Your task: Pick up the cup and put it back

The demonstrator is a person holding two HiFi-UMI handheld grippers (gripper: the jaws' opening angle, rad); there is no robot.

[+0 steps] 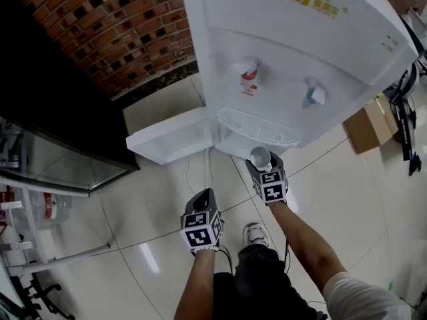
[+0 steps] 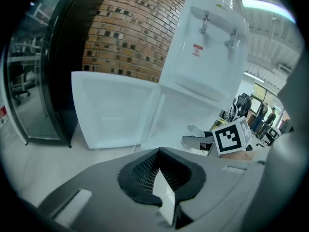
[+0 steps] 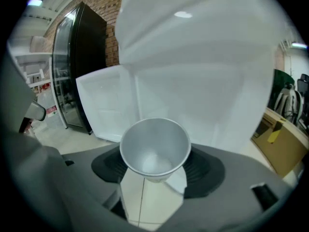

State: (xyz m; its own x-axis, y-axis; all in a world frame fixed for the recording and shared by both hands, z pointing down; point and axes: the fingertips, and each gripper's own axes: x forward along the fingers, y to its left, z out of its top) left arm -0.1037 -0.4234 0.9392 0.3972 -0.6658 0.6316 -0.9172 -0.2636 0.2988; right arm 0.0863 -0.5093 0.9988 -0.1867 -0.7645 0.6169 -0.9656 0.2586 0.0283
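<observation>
step in hand: looks to me like the carry. The small silver metal cup (image 3: 154,146) is off any surface, so what's left is setting it back. My guess is the white slotted drip tray (image 1: 257,127) of the white water dispenser (image 1: 300,59), but the open white cabinet door (image 1: 170,144) below means it could go in there instead.
doing it well: keep the rim up and come in level under the red tap (image 1: 248,77) and blue tap (image 1: 313,95) without bumping them. Lower until the base sits flat, and only then let go. No extra squeeze, since the wall looks thin.
right tongs (image 3: 154,167): clamped on the cup's lower part, a pad on each side, with the rim sticking out past them.
left tongs (image 2: 158,152): tips together, nothing in them, over the pale tiled floor (image 1: 160,245).
cup vs tongs: it's right between the right jaws. The left tongs sit well apart, to the left and nearer.
cup location: in the air, just on the near side of the drip tray and not touching it.
</observation>
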